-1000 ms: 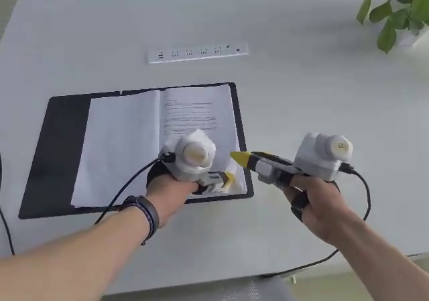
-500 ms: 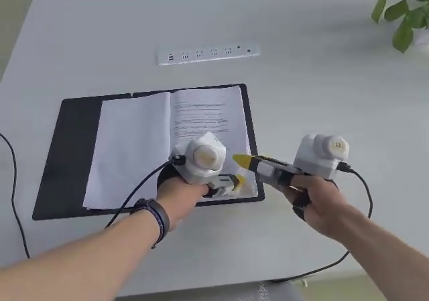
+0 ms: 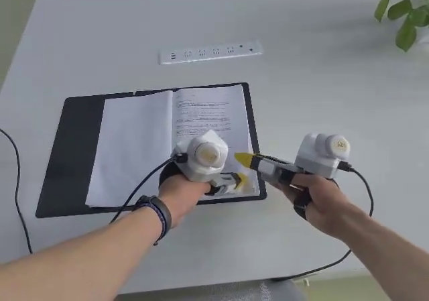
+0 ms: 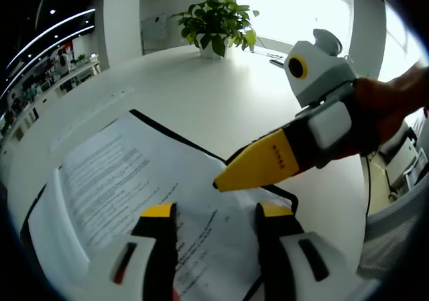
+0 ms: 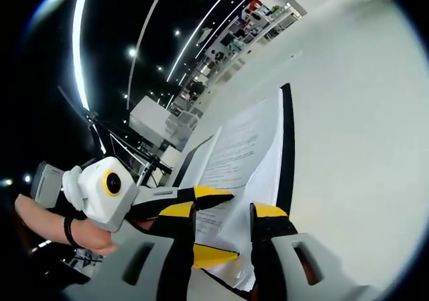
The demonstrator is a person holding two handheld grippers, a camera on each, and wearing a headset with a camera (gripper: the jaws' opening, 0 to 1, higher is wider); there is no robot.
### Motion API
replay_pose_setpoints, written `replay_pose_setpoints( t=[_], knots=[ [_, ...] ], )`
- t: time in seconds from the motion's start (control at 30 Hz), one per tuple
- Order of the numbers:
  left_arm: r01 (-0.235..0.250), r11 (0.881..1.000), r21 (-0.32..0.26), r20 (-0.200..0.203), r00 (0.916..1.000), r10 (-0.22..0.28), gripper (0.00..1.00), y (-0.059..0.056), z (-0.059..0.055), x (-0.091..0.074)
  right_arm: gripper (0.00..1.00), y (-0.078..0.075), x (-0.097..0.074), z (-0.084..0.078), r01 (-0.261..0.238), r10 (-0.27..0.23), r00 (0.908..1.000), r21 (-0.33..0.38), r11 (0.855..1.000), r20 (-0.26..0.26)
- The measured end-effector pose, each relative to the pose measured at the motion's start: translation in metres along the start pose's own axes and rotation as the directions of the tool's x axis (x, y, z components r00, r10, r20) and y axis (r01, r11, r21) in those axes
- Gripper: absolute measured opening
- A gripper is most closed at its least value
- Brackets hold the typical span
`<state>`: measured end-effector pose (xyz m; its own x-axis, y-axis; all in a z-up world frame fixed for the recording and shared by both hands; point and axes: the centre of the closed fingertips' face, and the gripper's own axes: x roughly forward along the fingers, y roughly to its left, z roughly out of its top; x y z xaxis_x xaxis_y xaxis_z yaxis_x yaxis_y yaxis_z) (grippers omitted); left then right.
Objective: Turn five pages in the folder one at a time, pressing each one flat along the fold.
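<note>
Folder heading: the folder lies open and flat, its long axis running across the person's front; its fold runs straight away from the person, and the print has its top at the far edge
Pages: a blank page lies left of the fold and a printed page right of it; the folder's black inside shows broad at the left and thin at the right
Folder place: on the white table, toward its near edge, nearer to the person than the power strip
Left gripper: the left gripper sits over the near right corner of the printed page, jaws spread with paper showing between the yellow tips; whether they touch the sheet cannot be told
Right gripper: the right gripper reaches in from the right of the folder, its yellow tip over the right edge of the printed page, just beside the left gripper's jaws; in its own view the jaws stand apart and pinch nothing
Left hand: the left hand grips from the near side, the forearm coming from the lower left, a dark wristband at the wrist
Right hand: the right hand holds its gripper rolled onto its side and pointing left at the folder, the forearm coming from the lower right
Beyond: a plant at the far right of the table
</note>
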<state>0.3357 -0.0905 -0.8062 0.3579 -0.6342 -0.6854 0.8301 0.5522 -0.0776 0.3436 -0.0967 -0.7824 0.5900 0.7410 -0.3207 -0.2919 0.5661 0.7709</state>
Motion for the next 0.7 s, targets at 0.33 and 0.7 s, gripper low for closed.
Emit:
replay_pose_setpoints(
  t=[0.33,0.7],
  knots=[
    [0.047,0.998,-0.043,-0.012,0.9988,-0.047,0.57,-0.010,-0.002,-0.006,0.14,0.001,-0.009,-0.006,-0.011,0.011,0.9999,0.027,1.000,0.010],
    [0.043,0.996,-0.084,0.039,0.9985,-0.039,0.63,-0.012,0.002,-0.030,0.00,0.009,-0.015,-0.010,0.006,-0.007,0.9998,0.030,1.000,0.016]
  ],
)
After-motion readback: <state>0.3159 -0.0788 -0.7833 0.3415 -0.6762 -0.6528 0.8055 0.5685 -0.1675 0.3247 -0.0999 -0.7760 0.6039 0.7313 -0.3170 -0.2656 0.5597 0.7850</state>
